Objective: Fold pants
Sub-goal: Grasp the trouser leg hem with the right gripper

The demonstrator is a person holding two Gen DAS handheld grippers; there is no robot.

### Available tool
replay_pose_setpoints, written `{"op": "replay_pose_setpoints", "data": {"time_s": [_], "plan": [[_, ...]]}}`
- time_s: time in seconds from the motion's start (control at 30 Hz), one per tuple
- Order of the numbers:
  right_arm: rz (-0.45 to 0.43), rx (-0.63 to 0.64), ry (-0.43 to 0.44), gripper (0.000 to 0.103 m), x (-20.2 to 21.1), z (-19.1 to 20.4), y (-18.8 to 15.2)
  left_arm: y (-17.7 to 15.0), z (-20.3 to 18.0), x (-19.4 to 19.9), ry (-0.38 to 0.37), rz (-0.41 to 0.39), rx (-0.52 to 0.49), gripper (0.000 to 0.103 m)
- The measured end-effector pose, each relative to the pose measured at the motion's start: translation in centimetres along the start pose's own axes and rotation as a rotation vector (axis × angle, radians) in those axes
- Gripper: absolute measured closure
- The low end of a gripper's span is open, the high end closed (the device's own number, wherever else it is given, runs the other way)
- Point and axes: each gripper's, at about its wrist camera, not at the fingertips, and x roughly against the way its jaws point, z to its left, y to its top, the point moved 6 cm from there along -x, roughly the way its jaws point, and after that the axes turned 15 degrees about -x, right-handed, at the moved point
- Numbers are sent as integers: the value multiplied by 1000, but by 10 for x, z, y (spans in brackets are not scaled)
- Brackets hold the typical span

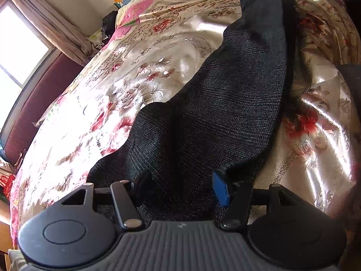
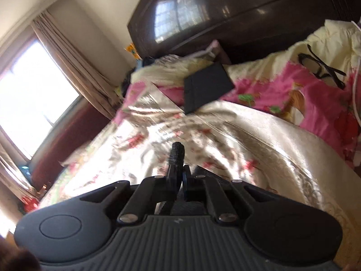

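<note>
Pants: dark charcoal woven fabric pants (image 1: 214,103), spread on the floral satin bedspread (image 1: 126,85), near end bunched at the bed's near edge.
Long axis: from the near edge away toward the headboard end, narrowing as a leg strip.
Left gripper (image 1: 180,185): fingers spread, straddling the near end of the cloth; pads not seen pressing, so no grip judged.
Right gripper (image 2: 180,169): fingers pressed together; dark cloth just behind them, a pinch on it unclear.
Nearer hand: left, directly over the fabric.
Key relation: cloth runs straight ahead of the left fingers.
Other: flat black rectangular case (image 2: 206,85) near the headboard end.
</note>
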Motion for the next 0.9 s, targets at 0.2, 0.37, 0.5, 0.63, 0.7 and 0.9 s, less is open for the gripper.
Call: {"op": "replay_pose_setpoints", "data": {"time_s": [0.2, 0.37, 0.5, 0.63, 0.7, 0.9], "plan": [[73, -150, -87, 92, -16, -53, -22, -2, 0, 1, -6, 4, -8, 31], [93, -111, -103, 87, -5, -53, -28, 1, 0, -1, -1, 4, -15, 31], [149, -139, -79, 81, -19, -52, -34, 2, 0, -1, 3, 5, -4, 31], [129, -99, -81, 77, -26, -38, -33, 2, 1, 0, 5, 4, -5, 31], [97, -51, -49, 77, -22, -29, -33, 2, 1, -1, 3, 3, -3, 31], [154, -53, -36, 68, -50, -33, -47, 4, 3, -3, 2, 2, 9, 31]]}}
